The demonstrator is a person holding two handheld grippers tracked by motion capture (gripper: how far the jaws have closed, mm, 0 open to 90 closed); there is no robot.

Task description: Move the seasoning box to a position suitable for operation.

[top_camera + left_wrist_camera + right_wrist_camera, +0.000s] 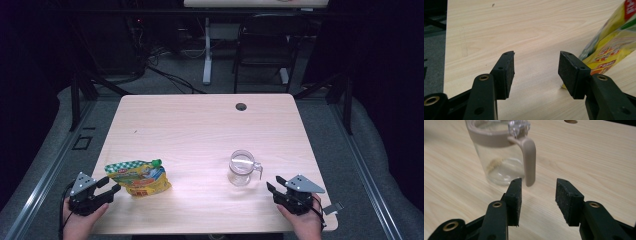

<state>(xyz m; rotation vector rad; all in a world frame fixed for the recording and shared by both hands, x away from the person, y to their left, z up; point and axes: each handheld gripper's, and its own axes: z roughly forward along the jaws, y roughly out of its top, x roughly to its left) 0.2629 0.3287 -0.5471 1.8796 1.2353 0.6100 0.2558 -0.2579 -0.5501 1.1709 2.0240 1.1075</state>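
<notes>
A glossy yellow pouch (pixel 140 178) with a green cap lies near the table's (pixel 200 130) front left edge, just beside the open left gripper (pixel 114 185). A clear round jug (pixel 242 168) with a beige handle stands just ahead of the right gripper (pixel 271 188), jaws apart, empty.

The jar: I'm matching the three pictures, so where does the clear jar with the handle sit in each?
High view: the jar stands right of the table's middle, just ahead of the right gripper.
Left gripper view: the pouch at the right edge instead.
Right gripper view: upper left, its handle toward the open jaws.
Shared landmark: the table's round hole.
</notes>
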